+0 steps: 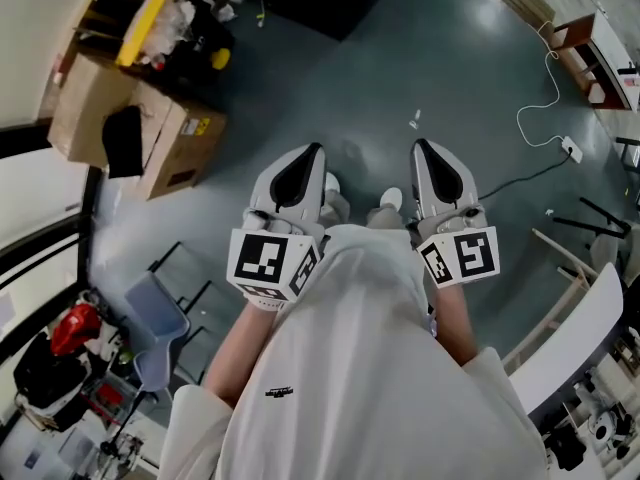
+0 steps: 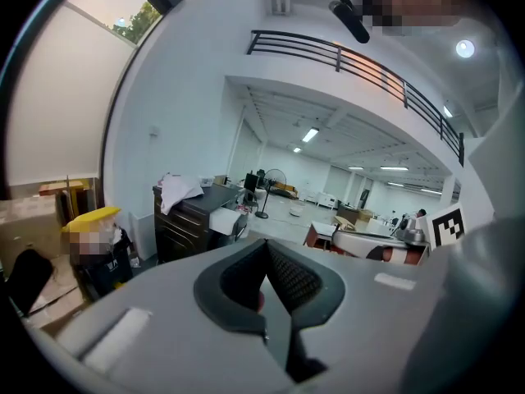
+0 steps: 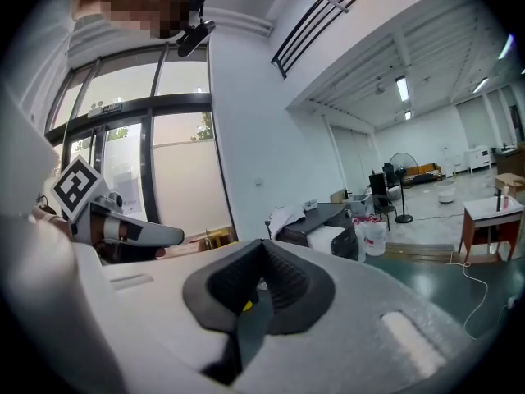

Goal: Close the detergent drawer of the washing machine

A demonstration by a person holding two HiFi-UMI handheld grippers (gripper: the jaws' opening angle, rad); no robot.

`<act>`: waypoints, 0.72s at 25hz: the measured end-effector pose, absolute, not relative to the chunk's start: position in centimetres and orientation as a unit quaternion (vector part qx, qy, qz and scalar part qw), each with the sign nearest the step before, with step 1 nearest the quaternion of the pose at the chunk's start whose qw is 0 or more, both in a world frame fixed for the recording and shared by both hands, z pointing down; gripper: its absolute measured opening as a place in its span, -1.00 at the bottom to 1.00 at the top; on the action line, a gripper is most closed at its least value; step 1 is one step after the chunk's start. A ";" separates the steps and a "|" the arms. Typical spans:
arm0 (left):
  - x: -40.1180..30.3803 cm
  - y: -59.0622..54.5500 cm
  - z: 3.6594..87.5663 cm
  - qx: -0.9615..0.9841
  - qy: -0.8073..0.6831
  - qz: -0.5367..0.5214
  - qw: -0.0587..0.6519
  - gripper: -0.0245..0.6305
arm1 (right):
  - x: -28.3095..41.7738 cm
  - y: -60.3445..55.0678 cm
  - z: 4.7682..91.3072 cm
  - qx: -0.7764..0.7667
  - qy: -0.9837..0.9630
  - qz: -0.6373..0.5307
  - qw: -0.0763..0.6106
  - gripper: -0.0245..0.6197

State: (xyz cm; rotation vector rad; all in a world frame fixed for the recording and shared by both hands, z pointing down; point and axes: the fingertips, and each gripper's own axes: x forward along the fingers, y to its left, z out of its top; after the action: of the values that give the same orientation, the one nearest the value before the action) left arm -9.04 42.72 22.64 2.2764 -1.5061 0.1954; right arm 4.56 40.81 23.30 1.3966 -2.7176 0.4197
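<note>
The smooth white plastic left gripper (image 1: 300, 168) and its twin, the right gripper (image 1: 437, 163), were held side by side close against the person's loose white shirt (image 1: 340, 368). Each carried a cube with black-and-white square markers (image 1: 272, 263). In both gripper views the dark ribbed rubber pads (image 2: 291, 277) were pressed together along a single seam, with nothing between them. Below lay a glossy grey-green floor (image 1: 420, 58). Brown cardboard boxes (image 1: 100, 108) stood to the left, a pale blue plastic chair (image 1: 160, 318) nearer the person, and a thin white cable (image 1: 535, 108) curled across the floor on the right. A dark cabinet (image 2: 193, 220) stood beyond the left gripper. No view showed the washing machine or its detergent drawer.
</note>
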 end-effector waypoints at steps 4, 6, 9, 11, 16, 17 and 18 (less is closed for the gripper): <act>-12.1 42.1 22.6 0.820 -0.534 0.066 0.194 -0.88 | 1.1 39.8 23.2 0.455 -0.881 0.126 0.027 -0.92; -13.3 41.8 22.6 0.821 -0.534 0.065 0.192 -0.87 | -0.3 39.5 23.1 0.456 -0.881 0.125 0.023 -0.92; -14.4 41.0 22.7 0.820 -0.534 0.060 0.195 -0.87 | -1.7 39.1 23.6 0.457 -0.880 0.129 0.021 -0.92; -14.6 40.6 23.3 0.822 -0.530 0.063 0.202 -0.87 | -2.1 39.0 24.3 0.458 -0.878 0.135 0.023 -0.92; -13.6 38.2 24.1 0.828 -0.513 0.076 0.214 -0.87 | -1.3 36.8 25.2 0.469 -0.870 0.147 0.033 -0.92; -13.4 37.5 24.2 0.829 -0.510 0.079 0.215 -0.87 | -1.0 36.1 25.3 0.472 -0.869 0.147 0.035 -0.92; -13.3 36.7 24.2 0.830 -0.508 0.080 0.215 -0.88 | -0.7 35.4 25.4 0.474 -0.867 0.147 0.035 -0.92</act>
State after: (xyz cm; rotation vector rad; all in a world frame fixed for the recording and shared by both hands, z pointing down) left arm -13.25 36.72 24.24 2.3027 -1.4097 0.2222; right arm -0.74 35.35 25.38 1.4577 -2.6644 0.4528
